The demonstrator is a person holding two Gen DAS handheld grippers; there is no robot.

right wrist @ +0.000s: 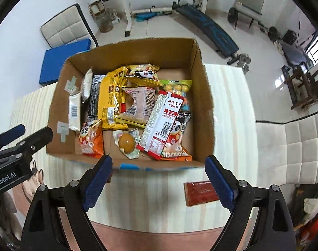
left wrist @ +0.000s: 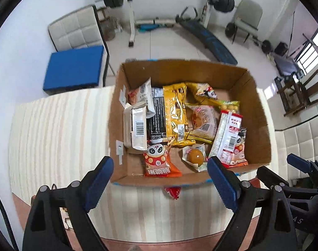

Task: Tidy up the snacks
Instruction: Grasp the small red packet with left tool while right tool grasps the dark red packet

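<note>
A cardboard box (left wrist: pixel 261 125) sits on the striped table and holds several snack packets. It also shows in the right wrist view (right wrist: pixel 205 96). Inside lie a yellow packet (left wrist: pixel 175 113), an orange panda packet (left wrist: pixel 159 163), a wrapped brown egg (left wrist: pixel 195 155) and a red-and-white packet (right wrist: pixel 163 121). A red packet (right wrist: pixel 200 192) lies on the table in front of the box at the right; its tip (left wrist: pixel 173 192) pokes out under the box. My left gripper (left wrist: pixel 160 179) is open and empty just short of the box's near wall. My right gripper (right wrist: pixel 159 179) is open and empty, likewise.
The striped tablecloth (left wrist: pixel 60 138) covers the table left of the box. Behind the table stand a blue cushion (left wrist: pixel 73 69), a weight bench (left wrist: pixel 209 39) and a barbell rack (left wrist: pixel 131 16). A white padded seat (right wrist: pixel 288 148) is at the right.
</note>
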